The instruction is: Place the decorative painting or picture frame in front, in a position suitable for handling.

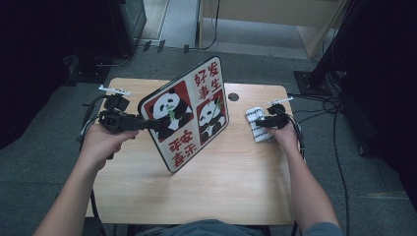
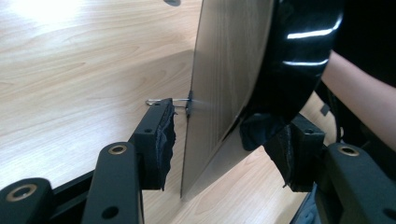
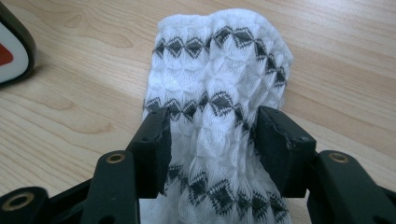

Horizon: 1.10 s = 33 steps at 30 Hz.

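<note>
A rounded panda board with red panels and a black rim stands tilted on its lower corner on the wooden table. My left gripper is shut on its left edge. In the left gripper view the jaws straddle the board: one pad is at its shiny back and the other on the black rim. A folded white cloth with black diamond bands lies at the table's right. My right gripper is lowered over it. It stands open, a pad on each side of the cloth.
A small round hole is in the table behind the board. A corner of the board lies left of the cloth in the right gripper view. Cables trail over the floor at the right, near a black stand.
</note>
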Each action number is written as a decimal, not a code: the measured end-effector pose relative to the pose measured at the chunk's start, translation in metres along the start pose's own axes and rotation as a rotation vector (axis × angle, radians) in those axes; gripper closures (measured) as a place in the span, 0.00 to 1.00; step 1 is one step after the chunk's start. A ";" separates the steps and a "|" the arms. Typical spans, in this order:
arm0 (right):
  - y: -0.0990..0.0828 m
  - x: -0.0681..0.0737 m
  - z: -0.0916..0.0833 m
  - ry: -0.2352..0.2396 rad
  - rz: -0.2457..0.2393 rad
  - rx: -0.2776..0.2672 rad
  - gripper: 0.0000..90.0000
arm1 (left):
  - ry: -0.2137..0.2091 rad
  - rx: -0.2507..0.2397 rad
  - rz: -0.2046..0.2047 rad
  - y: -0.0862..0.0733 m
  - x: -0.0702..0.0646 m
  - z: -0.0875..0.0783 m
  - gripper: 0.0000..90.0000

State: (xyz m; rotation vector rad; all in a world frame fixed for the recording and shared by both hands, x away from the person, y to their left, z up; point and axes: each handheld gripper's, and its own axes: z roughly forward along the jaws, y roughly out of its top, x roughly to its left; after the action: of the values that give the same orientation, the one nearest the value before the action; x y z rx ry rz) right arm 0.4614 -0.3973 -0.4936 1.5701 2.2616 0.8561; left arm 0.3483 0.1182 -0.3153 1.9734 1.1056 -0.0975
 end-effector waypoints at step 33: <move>0.003 0.015 -0.025 0.023 -0.008 -0.052 0.87 | -0.021 -0.066 0.005 -0.021 0.005 0.021 0.61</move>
State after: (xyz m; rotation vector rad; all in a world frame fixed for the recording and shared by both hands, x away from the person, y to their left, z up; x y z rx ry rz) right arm 0.4457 -0.3909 -0.4703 1.5351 2.2412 0.9275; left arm 0.3429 0.1119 -0.3446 1.9124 1.0766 -0.0782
